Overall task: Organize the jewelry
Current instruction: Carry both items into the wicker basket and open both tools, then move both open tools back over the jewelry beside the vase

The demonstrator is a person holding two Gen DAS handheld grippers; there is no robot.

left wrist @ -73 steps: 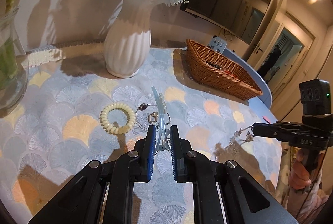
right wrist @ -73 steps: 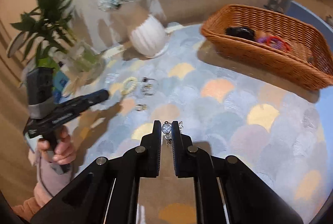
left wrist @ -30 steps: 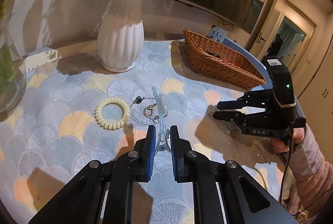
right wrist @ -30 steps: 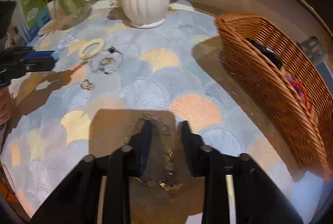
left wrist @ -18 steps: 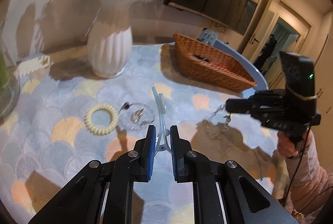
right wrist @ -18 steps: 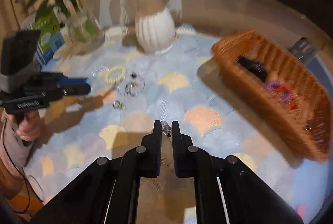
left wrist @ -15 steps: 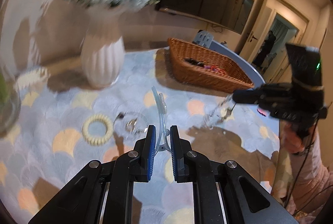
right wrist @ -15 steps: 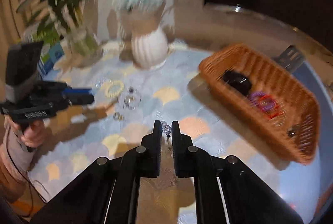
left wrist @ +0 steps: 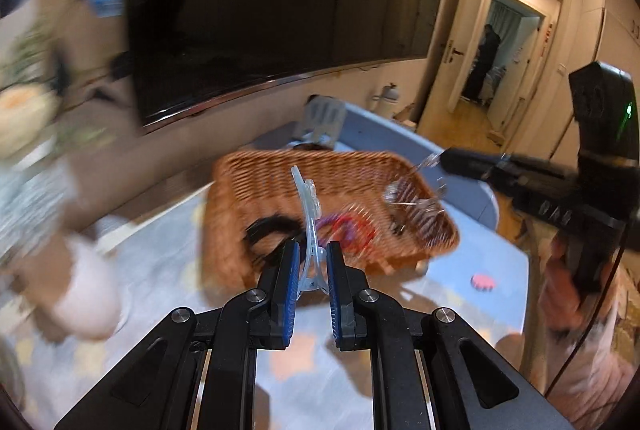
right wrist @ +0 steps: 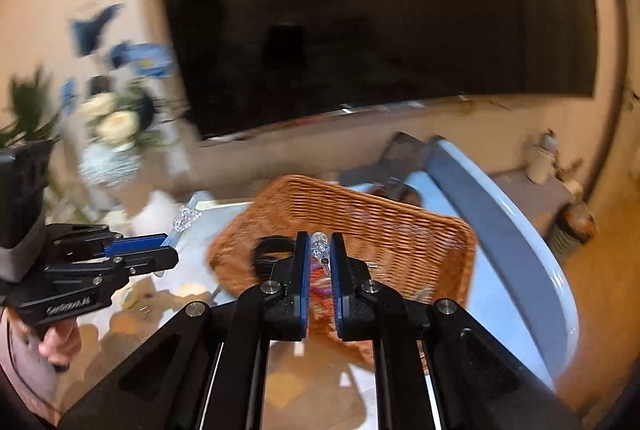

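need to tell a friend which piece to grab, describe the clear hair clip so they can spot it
Find the brown wicker basket on the patterned table. In front of it the left claw is shut on a clear hair clip. It is a thin see-through plastic strip pointing upward, unlike the dark and red bands inside the basket.

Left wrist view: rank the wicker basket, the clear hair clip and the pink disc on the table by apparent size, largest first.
1. wicker basket
2. clear hair clip, though it looks bigger for being close to the camera
3. pink disc

The wicker basket (left wrist: 280, 186) lies open-topped; the vase (right wrist: 108, 158) stands well aside.
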